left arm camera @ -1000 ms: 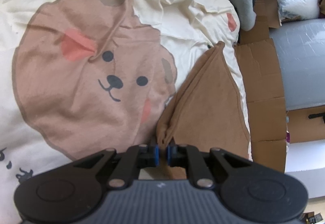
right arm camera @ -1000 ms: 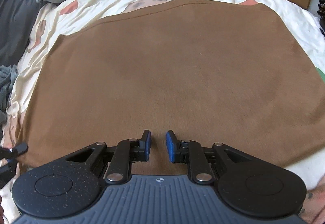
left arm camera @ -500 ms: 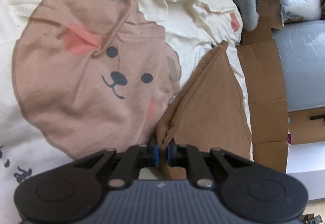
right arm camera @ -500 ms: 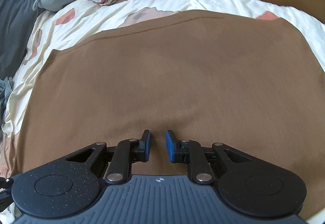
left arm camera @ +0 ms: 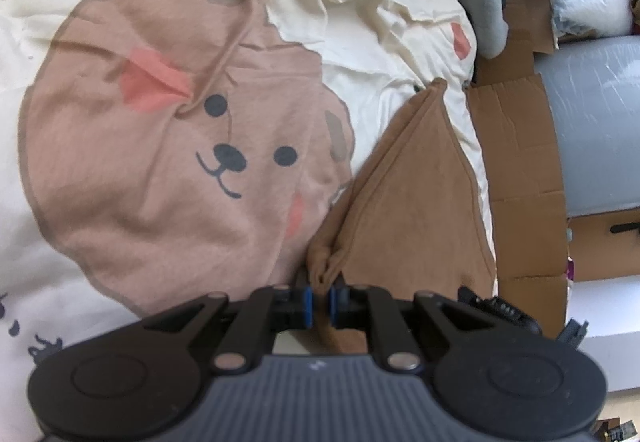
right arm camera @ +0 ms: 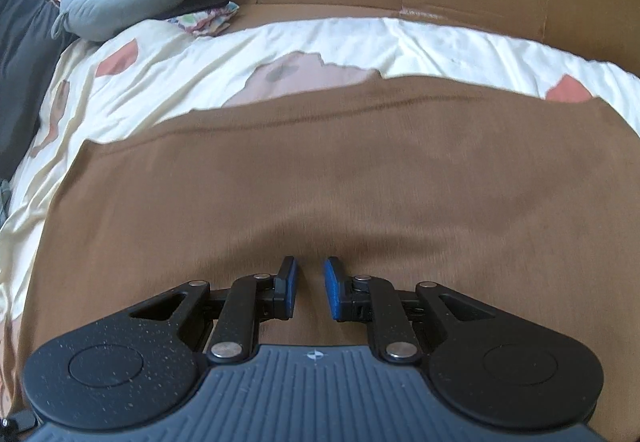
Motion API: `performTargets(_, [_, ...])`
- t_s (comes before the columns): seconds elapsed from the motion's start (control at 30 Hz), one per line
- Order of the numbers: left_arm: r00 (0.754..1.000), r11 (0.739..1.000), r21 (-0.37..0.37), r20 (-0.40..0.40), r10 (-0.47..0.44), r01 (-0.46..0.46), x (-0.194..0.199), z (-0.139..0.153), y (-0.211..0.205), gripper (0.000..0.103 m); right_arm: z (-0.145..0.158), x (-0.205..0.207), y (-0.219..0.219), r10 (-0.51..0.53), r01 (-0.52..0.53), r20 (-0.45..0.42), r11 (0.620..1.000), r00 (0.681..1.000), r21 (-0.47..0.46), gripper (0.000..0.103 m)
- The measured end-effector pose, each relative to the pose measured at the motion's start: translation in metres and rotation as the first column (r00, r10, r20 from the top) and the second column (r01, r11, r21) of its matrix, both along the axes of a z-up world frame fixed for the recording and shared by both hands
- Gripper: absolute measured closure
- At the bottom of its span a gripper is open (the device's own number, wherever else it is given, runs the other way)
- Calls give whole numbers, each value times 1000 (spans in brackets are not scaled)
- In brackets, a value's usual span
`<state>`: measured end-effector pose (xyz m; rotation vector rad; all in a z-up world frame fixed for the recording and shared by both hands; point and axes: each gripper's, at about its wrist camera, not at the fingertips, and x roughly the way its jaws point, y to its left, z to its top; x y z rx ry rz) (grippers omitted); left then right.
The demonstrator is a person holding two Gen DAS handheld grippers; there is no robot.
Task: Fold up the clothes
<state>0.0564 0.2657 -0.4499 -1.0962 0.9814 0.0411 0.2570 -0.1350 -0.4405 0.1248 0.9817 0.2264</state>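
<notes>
Brown garment (right arm camera: 320, 177) spread flat, corner bunched | left fingers (left arm camera: 308, 302) clamp that corner | right fingers (right arm camera: 289, 290) parted, empty

The flat brown cloth garment (right arm camera: 320, 177) is smeared by motion blur near the right wrist camera, and its near edge lies hidden beneath the black gripper body. The cream bear-print bedsheet (left arm camera: 168, 145) runs past the left frame edge.

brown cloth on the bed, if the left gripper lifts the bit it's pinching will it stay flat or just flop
Most likely it flops. The brown cloth already bunches into soft folds where the left gripper pinches it, so it has little stiffness. It lies spread wide and thin over the bed sheet, so it is probably light but would drape and drag. One pinch probably won't keep it flat.
</notes>
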Motion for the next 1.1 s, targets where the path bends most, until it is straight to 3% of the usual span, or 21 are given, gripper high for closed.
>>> performTargets(0.7, [999, 998, 42, 0, -48, 48, 10, 4, -5, 92, -4, 86, 9, -23, 23, 33, 1000, 999, 9, 82])
performTargets(1.1, [997, 995, 70, 13, -78, 77, 16, 7, -7, 90, 0, 113, 15, 28, -27, 48, 999, 998, -18, 83])
